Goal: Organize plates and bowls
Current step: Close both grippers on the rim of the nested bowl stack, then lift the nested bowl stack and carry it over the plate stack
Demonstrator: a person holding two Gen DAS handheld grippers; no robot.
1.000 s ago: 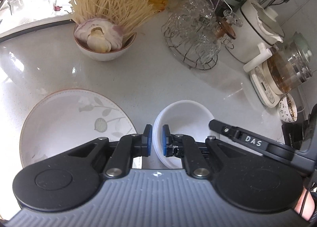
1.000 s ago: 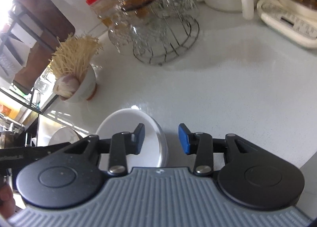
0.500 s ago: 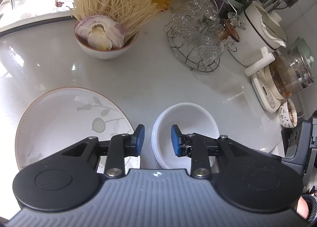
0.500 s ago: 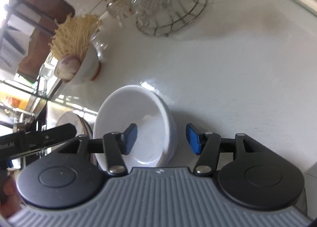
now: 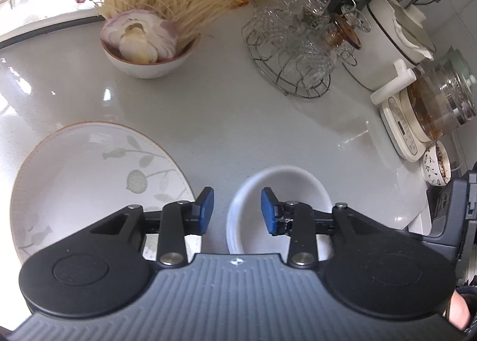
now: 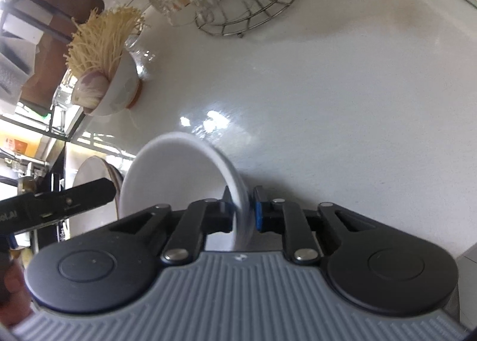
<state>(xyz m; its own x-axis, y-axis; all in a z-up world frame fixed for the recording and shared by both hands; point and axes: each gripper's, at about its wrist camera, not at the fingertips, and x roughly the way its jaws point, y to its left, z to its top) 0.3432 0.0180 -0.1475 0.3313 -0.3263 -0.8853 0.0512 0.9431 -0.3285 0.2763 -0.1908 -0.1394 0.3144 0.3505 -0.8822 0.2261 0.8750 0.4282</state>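
Observation:
A plain white bowl [image 5: 286, 189] sits on the grey counter, right of a large white plate with a leaf pattern [image 5: 89, 174]. My left gripper [image 5: 237, 209] is open above the bowl's near left rim, holding nothing. In the right wrist view my right gripper [image 6: 243, 214] is shut on the near right rim of the white bowl [image 6: 176, 180], one pad inside and one outside. The plate [image 6: 92, 174] shows edge-on beyond the bowl. The left gripper's finger [image 6: 65, 199] shows at the left.
A bowl of enoki mushrooms and onion [image 5: 149, 43] stands at the back. A wire rack of glass cups [image 5: 298, 52], a white pot [image 5: 393, 49], a glass kettle on its base [image 5: 432, 111] and a small patterned cup [image 5: 436, 168] line the right side.
My left gripper has let go of the bowl's rim, opened and pulled back. My right gripper has moved in and closed on the bowl's right rim.

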